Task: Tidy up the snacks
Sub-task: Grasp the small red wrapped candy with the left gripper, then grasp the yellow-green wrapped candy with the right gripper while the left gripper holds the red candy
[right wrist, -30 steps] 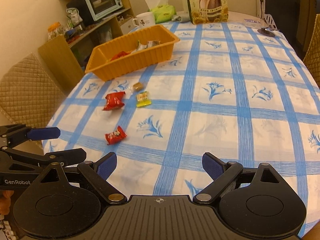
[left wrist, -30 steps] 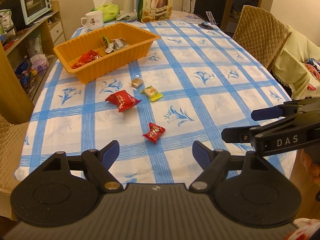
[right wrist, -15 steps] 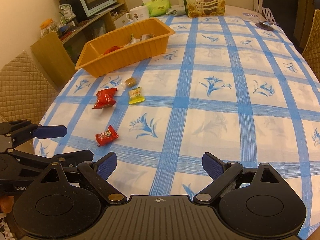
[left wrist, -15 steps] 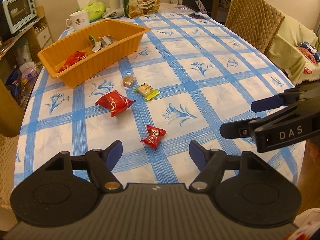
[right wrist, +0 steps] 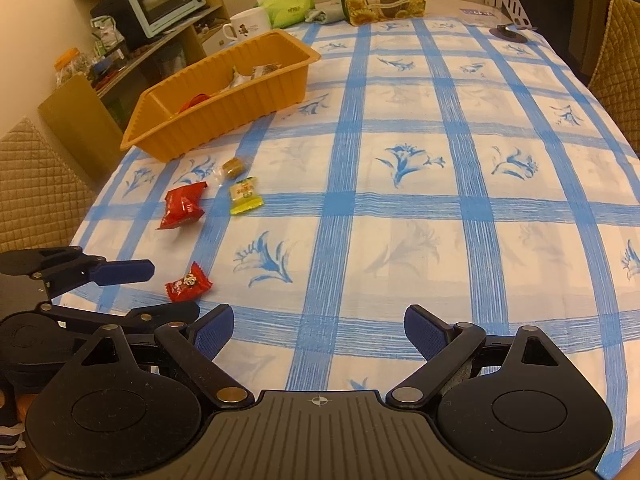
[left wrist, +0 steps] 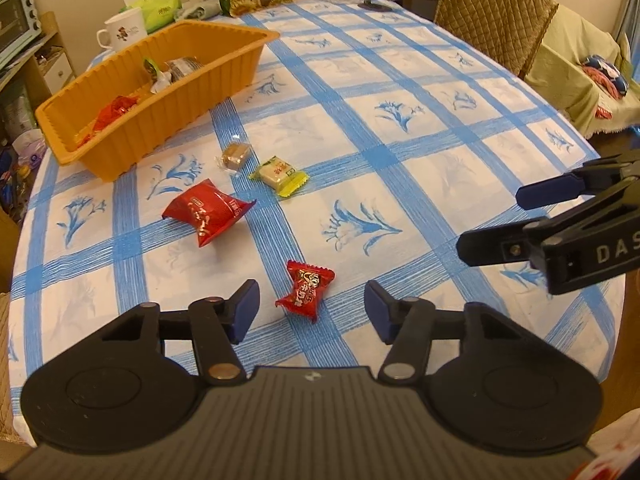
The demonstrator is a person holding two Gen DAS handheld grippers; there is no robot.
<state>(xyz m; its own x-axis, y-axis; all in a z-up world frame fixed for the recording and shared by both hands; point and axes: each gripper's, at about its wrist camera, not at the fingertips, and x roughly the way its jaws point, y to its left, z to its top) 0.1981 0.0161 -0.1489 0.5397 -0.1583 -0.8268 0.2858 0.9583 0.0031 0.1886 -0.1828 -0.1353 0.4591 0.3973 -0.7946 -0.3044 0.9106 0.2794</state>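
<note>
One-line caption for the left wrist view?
Open left gripper nears a small red candy; three more snacks and an orange tray lie beyond.

Left tool (left wrist: 311,311) — black linkage arms, blue pads, brass-coloured pivot screws.

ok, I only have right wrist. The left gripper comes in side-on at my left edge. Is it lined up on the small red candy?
Observer: Yes. In the left wrist view the left gripper is open, and the small red candy lies centred between its pads, touching neither.
Operator: The basket wall blocks me. What's inside?
Observer: The orange basket holds red wrappers at its left end, plus a green-tipped wrapper and a grey packet near the middle.
</note>
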